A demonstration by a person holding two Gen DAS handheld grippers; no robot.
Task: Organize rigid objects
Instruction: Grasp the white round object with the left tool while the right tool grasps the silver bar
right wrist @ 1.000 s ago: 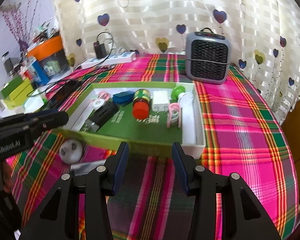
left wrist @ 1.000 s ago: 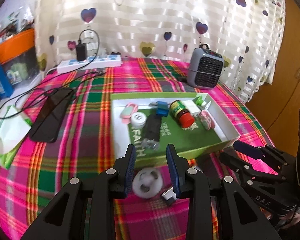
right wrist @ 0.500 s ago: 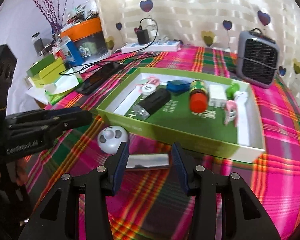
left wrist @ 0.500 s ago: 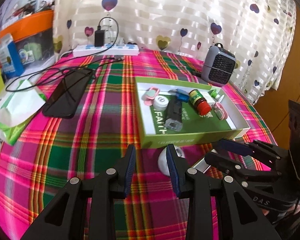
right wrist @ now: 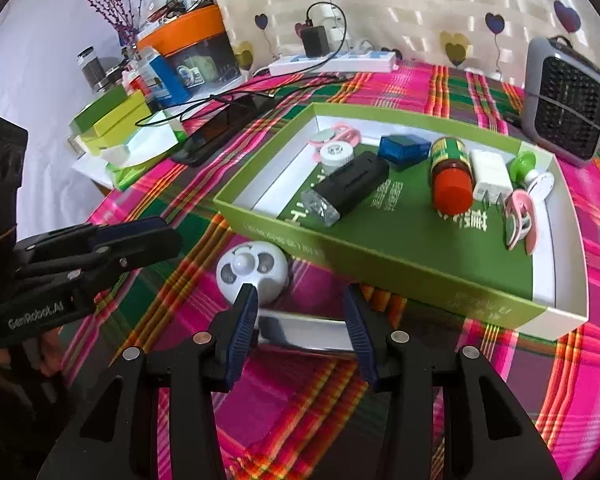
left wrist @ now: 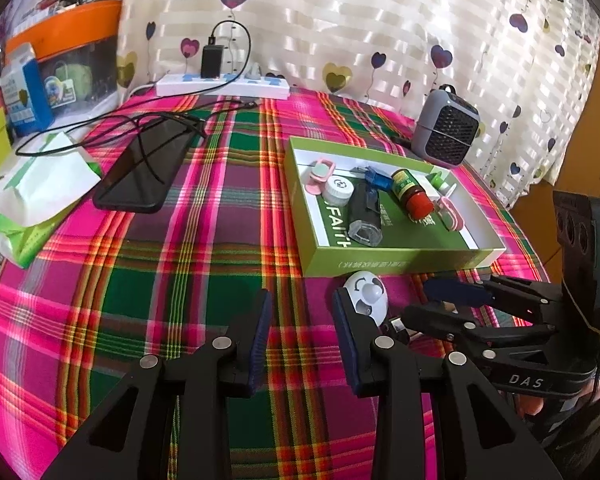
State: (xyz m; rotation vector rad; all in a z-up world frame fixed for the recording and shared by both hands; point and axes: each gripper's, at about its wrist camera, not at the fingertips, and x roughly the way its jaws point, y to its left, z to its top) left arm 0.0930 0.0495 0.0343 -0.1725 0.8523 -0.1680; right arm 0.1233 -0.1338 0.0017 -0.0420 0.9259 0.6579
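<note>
Now, both jaws apart and empty, right hand-held gripper (right wrist: pixel 296 312) over silver bar (right wrist: pixel 308 326), left hand-held gripper (left wrist: pixel 300 320) beside white round gadget (right wrist: pixel 252 272), both things just outside green box (right wrist: pixel 380 256) on counter (left wrist: pixel 140 280).

— What do the two tools look like?
— The left gripper (left wrist: pixel 300 320) is black plastic with dark blue pads and silver screws. The right gripper (right wrist: pixel 298 312) matches it.
— Markings?
— "DAS" on one side, "GenRobot.AI" on the other.
</note>
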